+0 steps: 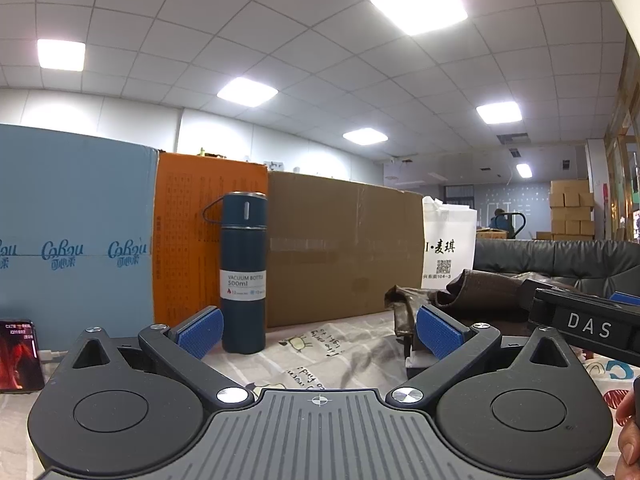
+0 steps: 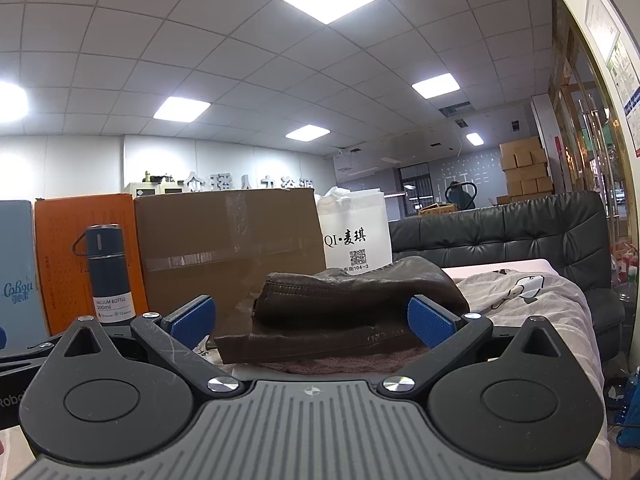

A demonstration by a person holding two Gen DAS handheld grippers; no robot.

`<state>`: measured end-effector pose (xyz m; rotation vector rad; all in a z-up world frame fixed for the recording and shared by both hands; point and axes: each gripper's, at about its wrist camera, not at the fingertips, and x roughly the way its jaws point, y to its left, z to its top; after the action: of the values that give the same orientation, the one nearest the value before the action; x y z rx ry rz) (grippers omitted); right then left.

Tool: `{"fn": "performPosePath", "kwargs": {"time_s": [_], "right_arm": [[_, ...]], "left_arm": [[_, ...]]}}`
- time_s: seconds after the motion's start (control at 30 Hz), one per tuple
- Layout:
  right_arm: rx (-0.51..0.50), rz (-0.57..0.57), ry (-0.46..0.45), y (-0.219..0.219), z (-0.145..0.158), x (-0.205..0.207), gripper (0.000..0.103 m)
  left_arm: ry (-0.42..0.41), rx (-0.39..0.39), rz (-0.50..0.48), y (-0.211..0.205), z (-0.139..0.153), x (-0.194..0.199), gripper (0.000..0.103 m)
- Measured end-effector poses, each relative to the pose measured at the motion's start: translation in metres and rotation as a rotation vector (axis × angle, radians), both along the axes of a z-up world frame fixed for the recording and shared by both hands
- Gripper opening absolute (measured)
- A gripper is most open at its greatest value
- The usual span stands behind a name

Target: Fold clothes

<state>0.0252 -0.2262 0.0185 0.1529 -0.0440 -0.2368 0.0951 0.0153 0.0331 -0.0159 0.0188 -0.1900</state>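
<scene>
A dark brown leather garment [image 2: 352,304] lies folded in a thick stack on the table, on top of a mauve knitted piece [image 2: 340,364]. My right gripper [image 2: 312,322] is open and empty, low just in front of the stack, its blue pads either side of it. In the left wrist view the same brown garment [image 1: 472,296] lies to the right, and my left gripper [image 1: 320,330] is open and empty over the printed tablecloth [image 1: 320,356]. The right gripper's black body [image 1: 588,322] shows at that view's right edge.
A dark blue vacuum bottle [image 1: 243,276] stands on the table ahead of the left gripper. Blue, orange and brown cartons [image 1: 344,252] wall the far side, with a white paper bag [image 1: 450,256]. A phone [image 1: 18,354] lies at the left. A black sofa [image 2: 520,236] stands behind.
</scene>
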Motion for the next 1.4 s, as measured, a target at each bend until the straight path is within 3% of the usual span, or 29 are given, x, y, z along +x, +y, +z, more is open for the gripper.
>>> {"fn": "performPosePath", "kwargs": {"time_s": [1.4], "right_arm": [[0.016,0.006,-0.001,-0.0030,-0.0026,0.0013,0.103]], "left_arm": [[0.013,-0.004,-0.004,0.0016,-0.0006,0.0009,0.103]]}}
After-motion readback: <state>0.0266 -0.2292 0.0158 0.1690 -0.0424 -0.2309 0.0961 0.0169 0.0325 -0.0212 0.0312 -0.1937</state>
